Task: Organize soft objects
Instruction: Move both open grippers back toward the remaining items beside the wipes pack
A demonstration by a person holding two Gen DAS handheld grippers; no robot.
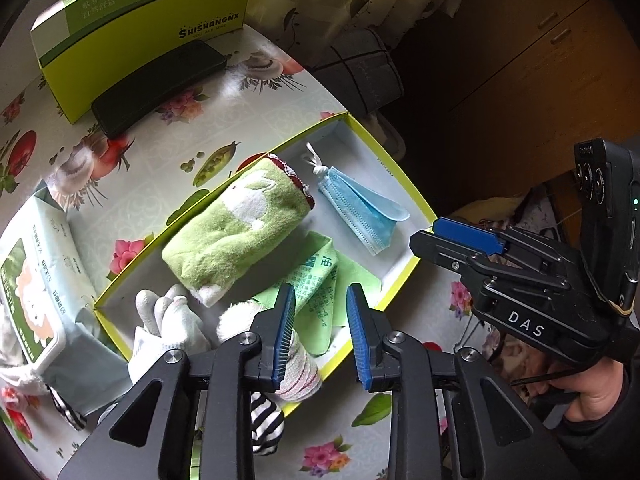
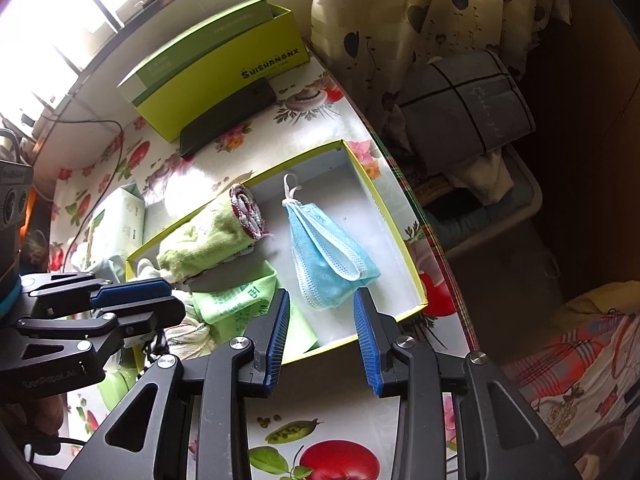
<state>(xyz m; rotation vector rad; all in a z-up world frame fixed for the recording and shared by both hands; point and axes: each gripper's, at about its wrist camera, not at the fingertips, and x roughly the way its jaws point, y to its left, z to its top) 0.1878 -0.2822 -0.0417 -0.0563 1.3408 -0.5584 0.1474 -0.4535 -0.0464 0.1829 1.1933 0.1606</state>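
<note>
An open yellow-rimmed box [image 1: 404,184] [image 2: 400,220] lies on the flowered table. In it are a rolled green towel [image 1: 236,228] [image 2: 208,236], a folded blue face mask [image 1: 360,208] [image 2: 324,256], a green tissue packet [image 1: 316,284] [image 2: 236,300], white gloves [image 1: 168,320] and a white sock [image 1: 296,376] over the near rim. My left gripper [image 1: 320,296] is open and empty above the near rim. My right gripper [image 2: 320,300] is open and empty just short of the mask; it also shows in the left wrist view [image 1: 460,240].
A green box [image 1: 132,28] [image 2: 224,68] and a black phone [image 1: 160,84] [image 2: 228,120] stand at the table's back. A wet-wipes pack [image 1: 36,280] [image 2: 116,220] lies left of the box. A striped sock [image 1: 266,424] lies by the near rim. The table edge drops off at the right.
</note>
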